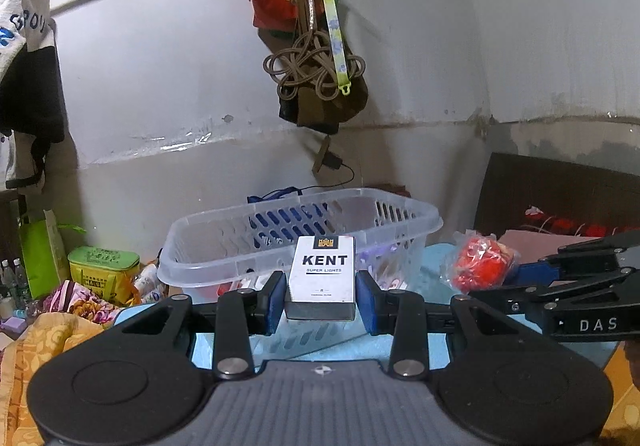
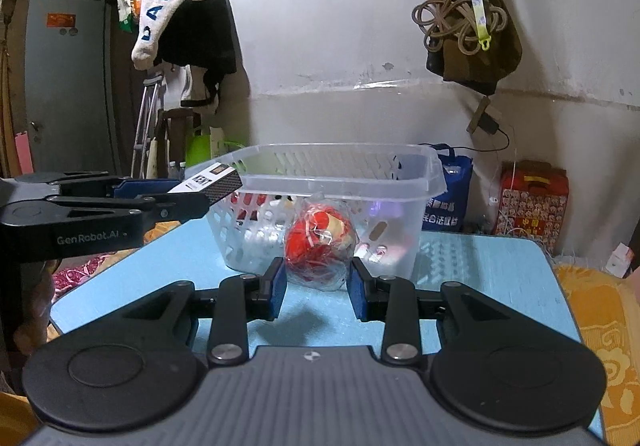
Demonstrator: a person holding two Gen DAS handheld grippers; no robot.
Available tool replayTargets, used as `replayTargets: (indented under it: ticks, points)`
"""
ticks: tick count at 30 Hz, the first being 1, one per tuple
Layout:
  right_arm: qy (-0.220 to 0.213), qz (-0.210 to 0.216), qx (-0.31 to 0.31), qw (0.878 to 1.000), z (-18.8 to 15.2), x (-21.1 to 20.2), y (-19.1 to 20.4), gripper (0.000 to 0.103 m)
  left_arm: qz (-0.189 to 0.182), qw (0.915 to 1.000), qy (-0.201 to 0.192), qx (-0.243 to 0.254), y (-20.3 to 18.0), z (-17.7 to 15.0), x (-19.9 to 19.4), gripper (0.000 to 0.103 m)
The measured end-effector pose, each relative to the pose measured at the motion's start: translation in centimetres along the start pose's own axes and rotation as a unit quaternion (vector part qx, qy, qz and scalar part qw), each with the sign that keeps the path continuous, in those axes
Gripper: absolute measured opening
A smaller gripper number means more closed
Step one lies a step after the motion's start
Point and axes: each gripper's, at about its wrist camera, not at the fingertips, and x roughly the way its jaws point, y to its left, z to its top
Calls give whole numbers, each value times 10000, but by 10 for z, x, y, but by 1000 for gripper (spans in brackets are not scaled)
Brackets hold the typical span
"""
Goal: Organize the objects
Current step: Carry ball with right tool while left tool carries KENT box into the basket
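cigarette pack (image 1: 322, 275) clamped in left hand-held gripper (image 1: 322, 300)

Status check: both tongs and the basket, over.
Left tongs clamp Kent pack. Right tongs clamp wrapped red toy. Clear basket ahead, nothing blocking.

basket (image 2: 340, 182) on table (image 2: 500, 266) | cigarette pack (image 1: 323, 270) before basket (raised) | wrapped toy (image 1: 482, 260) right of pack

White pack (image 1: 322, 273), red toy (image 2: 320, 242) (clear wrap)
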Motion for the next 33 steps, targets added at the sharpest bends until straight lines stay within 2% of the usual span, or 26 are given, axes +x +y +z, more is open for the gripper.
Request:
replayTargets:
  ticks: [13,23,28,33]
  points:
    - [-320,-17,-9,9995,12,-13,3,36,51,9996,-252,-138,8,10,-12,41]
    - [-461,-131,31,9988,31,-11,1,36,59,9989,-231,-406,19,20,-11,41]
    - [-466,-260,-87,9985,56,3,3,36,99,9981,-323,-511,23,40,-6,41]
    - [-406,-484,-318,9975,91,33,4,36,152,9972,-265,-682,30,69,20,41]
